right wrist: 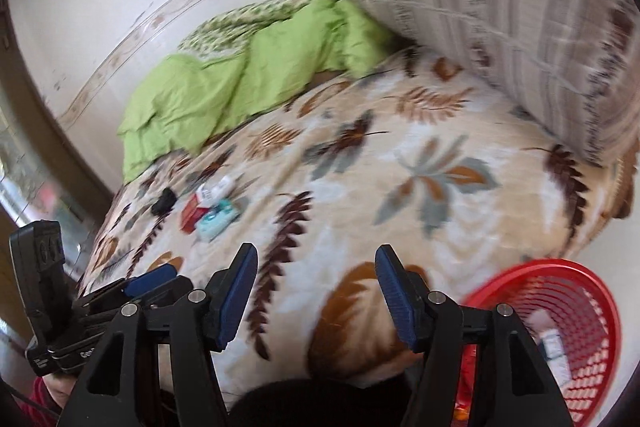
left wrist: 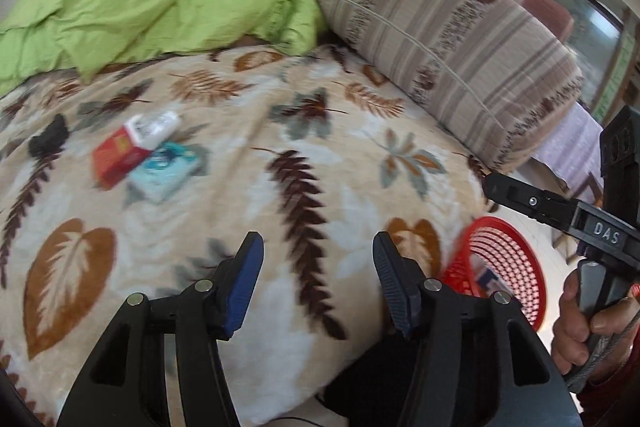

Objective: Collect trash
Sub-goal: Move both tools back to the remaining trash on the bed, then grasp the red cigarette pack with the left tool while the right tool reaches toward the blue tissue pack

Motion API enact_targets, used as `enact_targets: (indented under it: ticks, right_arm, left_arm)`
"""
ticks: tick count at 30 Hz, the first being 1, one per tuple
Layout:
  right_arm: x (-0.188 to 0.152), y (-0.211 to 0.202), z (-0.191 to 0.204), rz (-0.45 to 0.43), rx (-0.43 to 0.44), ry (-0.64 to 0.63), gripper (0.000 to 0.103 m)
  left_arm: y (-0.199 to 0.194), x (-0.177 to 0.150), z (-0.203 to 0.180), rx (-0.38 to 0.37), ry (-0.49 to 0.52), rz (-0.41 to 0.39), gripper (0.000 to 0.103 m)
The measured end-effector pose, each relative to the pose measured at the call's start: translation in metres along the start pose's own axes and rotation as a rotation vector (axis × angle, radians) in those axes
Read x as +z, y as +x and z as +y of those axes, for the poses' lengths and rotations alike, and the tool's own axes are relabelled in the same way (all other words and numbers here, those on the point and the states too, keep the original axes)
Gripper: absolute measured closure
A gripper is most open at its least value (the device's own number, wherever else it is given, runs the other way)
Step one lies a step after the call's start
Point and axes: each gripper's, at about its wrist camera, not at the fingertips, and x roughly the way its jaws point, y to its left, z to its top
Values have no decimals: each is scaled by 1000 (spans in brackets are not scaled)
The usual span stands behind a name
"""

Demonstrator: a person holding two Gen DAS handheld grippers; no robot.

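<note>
Lying in a loose cluster on the leaf-patterned fleece blanket (left wrist: 280,195) of the bed, toward its left side, are a small black lump (left wrist: 49,138), a red and white cardboard carton (left wrist: 120,151) and a pale teal packet (left wrist: 166,171), all still waiting to be collected. The left gripper (left wrist: 318,281) and right gripper (right wrist: 316,293) are hovering with jaws open and empty, well apart from them. At the right, the red plastic mesh basket (right wrist: 576,343) is already holding a few pieces, so the job looks partly done.

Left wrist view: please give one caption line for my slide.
Open left gripper above leaf-patterned blanket; small boxes ahead, red basket right.
</note>
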Motion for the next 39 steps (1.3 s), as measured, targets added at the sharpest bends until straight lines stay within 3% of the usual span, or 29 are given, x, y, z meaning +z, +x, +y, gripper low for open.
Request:
enact_targets:
  ticks: [6,12,17,22,25,28,35,39]
  right_arm:
    - [11,53,66,69,81,-91,35]
    - [20,123,110,166,159,-60,32]
    - [30,187,122,215,138,-9,32]
    - [44,242,123,231,91,3,32]
    - [46,266,119,248,85,18,43]
    - [40,279,120,301,128,10,54]
    - [5,247,157,497,388,-153,55]
    - [15,228,148,395,308,-179,55]
  left_arm:
    - [-11,-1,69,151,-72,-65,45]
    - [-12,-7,142,219,-241,-80,45]
    - [-10,-8,186,247,-361,-94,45]
    - [-3,-3,200,277,-396,-98,45]
    - [3,1,204,300,-381,-93,45]
    - [7,6,208,305,-379,-92,44]
    - [16,25,227,309,-385,-124,39]
    - [29,45,236,302,-375,-148,35]
